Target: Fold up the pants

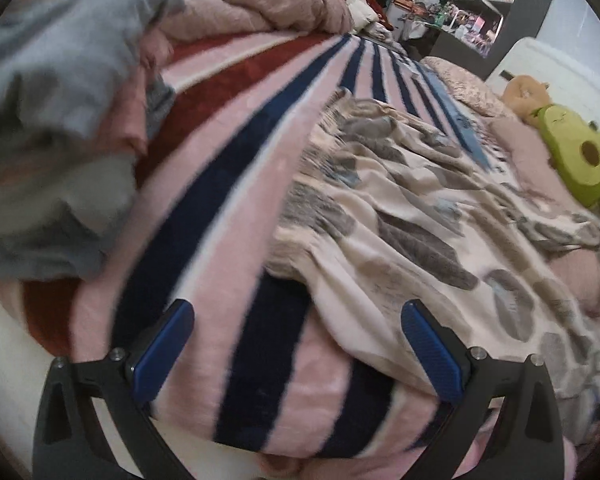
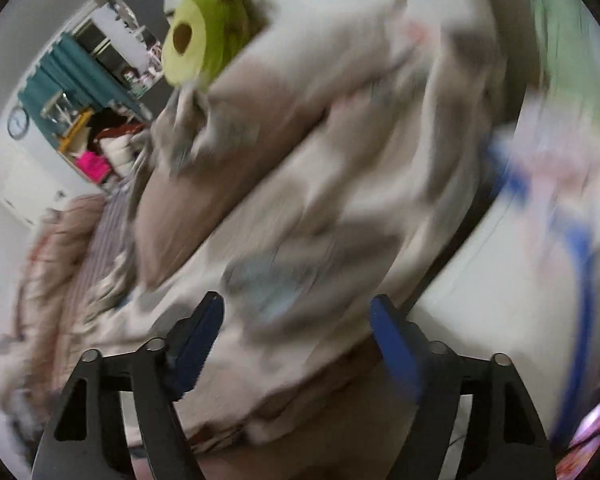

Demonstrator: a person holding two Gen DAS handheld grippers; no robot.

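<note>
Ahead of the left claw (image 1: 298, 344), whose pads (image 1: 432, 354) are blue, the pants (image 1: 400, 216) are cream with grey and pale-blue blotches. Under them the blanket (image 1: 228, 184) is pink with navy and rust-red stripes. Far right, a green avocado plush (image 1: 580, 156).

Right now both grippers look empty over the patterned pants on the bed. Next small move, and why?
Probably bring the left gripper down onto the near edge of the pants and pinch it. Its fingers stand open with nothing between them, and the pants lie rumpled on the striped blanket. The right gripper is open too, its view blurred.
</note>
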